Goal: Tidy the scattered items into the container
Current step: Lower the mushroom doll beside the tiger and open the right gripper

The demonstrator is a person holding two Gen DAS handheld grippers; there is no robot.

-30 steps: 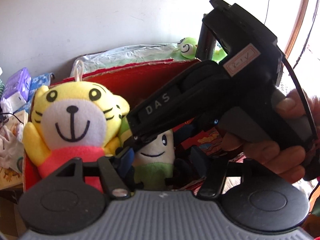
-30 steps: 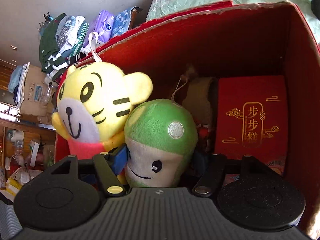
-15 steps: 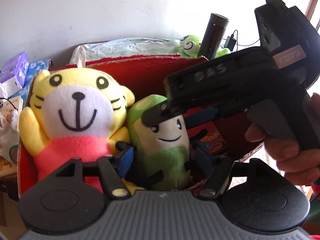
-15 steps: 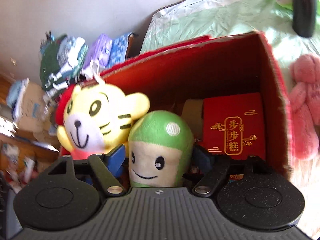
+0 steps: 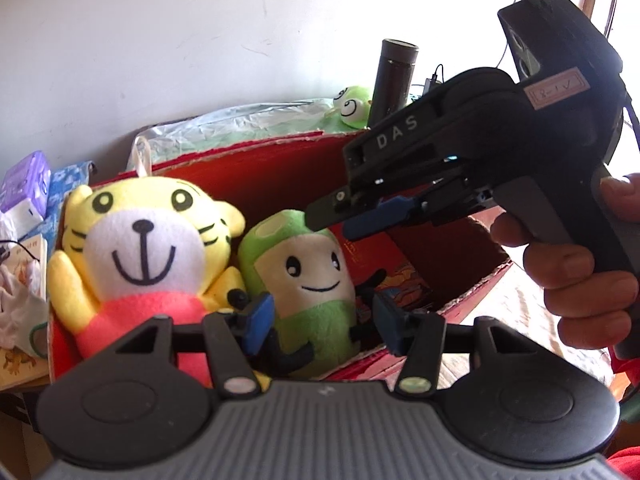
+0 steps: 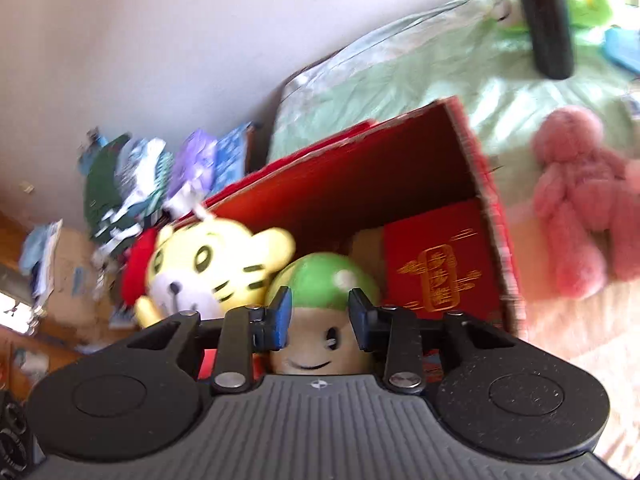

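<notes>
Here a white wall (image 5: 160,40) backs a green sheet (image 6: 400,72). Before it stands the red box (image 5: 240,152), holding tiger (image 5: 144,240) and green plush (image 5: 304,264), which the left gripper (image 5: 324,320) pinches. The right gripper (image 6: 318,312), empty, is closing above. A pink plush (image 6: 580,208) lies outside.

Both wrist cams look down at an angle, close-up, into the red box (image 5: 256,168). Left cam faces it from the front w/ the right gripper (image 5: 360,216) in view. Both share the yellow tiger plush (image 6: 212,268) & green plush (image 6: 324,280).
</notes>
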